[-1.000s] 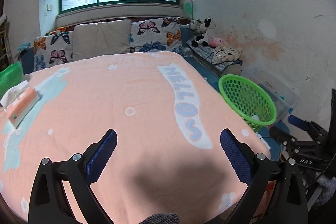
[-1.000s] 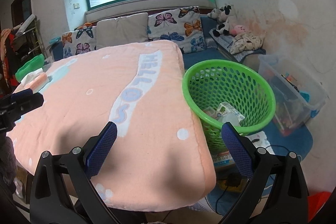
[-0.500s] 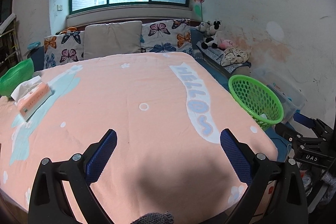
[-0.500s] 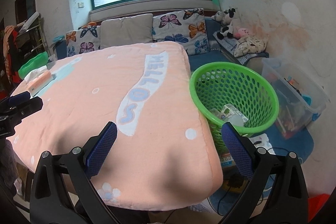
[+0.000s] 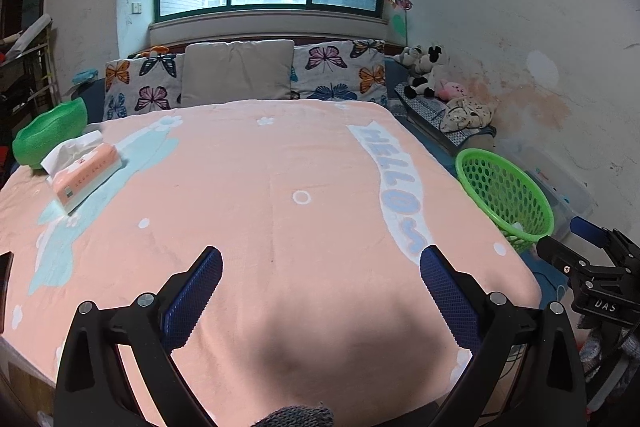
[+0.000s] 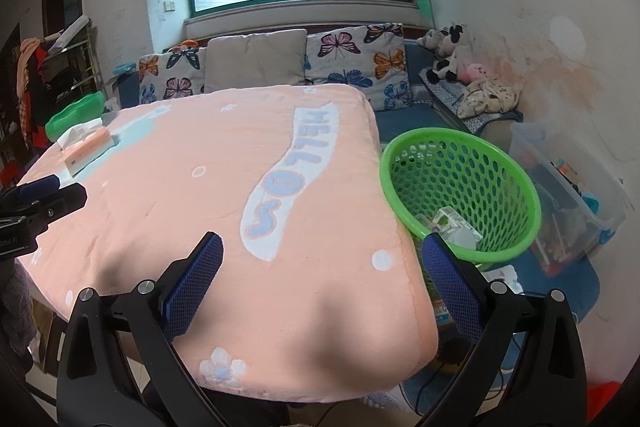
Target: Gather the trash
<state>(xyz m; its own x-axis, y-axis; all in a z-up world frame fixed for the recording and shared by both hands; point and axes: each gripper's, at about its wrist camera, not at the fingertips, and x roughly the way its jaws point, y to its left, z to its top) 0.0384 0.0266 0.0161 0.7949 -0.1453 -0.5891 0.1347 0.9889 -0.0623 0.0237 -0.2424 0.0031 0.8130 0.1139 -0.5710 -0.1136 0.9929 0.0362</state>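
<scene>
With both my left gripper [image 5: 320,291] and right gripper [image 6: 322,287] spread wide and empty, the crumpled wrappers [image 6: 448,223] already sit in the green perforated plastic basket [image 6: 460,195] at two o'clock, so a careless swing could tip it.

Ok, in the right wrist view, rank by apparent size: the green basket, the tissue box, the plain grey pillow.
1. green basket, though it is nearest the camera, which inflates it
2. plain grey pillow
3. tissue box, clearly smallest
</scene>
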